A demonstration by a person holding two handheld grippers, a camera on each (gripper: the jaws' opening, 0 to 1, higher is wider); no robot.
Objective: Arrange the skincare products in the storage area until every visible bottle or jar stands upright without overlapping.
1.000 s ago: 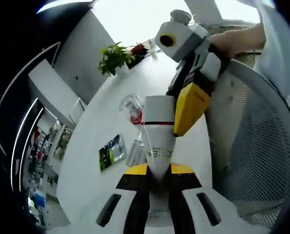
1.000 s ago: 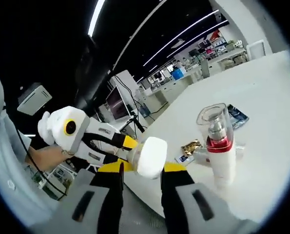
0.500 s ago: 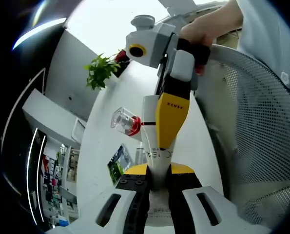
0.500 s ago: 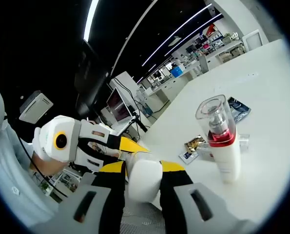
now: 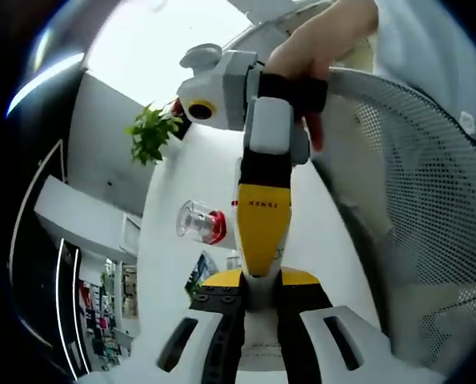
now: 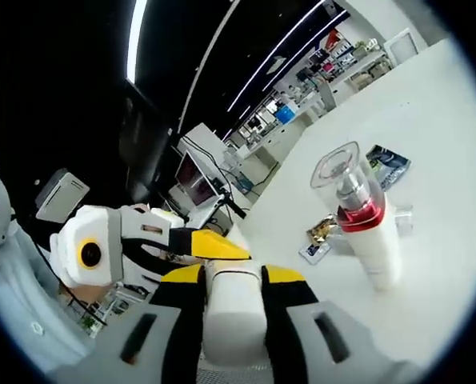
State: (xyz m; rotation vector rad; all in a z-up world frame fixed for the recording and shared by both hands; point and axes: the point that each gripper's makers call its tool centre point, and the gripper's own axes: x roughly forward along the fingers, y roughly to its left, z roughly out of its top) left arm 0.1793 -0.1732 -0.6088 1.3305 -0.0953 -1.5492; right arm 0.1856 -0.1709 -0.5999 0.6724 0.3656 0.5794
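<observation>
A white tube (image 5: 259, 288) with a white cap is held between both grippers, off the table. My left gripper (image 5: 258, 278) is shut on its narrow tail end. My right gripper (image 6: 234, 276) is shut around the cap end of the tube (image 6: 234, 308). In the left gripper view the right gripper (image 5: 262, 260) comes down from above, a hand on its handle, and its yellow finger covers most of the tube. In the right gripper view the left gripper (image 6: 222, 248) reaches in from the left. A white pump bottle (image 6: 367, 228) with a red collar and clear cap stands upright on the white table (image 6: 438, 128); the same bottle (image 5: 199, 222) shows in the left gripper view.
Small sachets (image 6: 322, 232) and a dark packet (image 6: 386, 164) lie flat beside the pump bottle. A potted plant (image 5: 151, 132) stands at the table's far end. A grey mesh chair (image 5: 414, 200) is close on the right of the left gripper view.
My right gripper has slid forward over the cap, which now sits between its jaws. In the left gripper view its yellow finger has moved down over the tube.
</observation>
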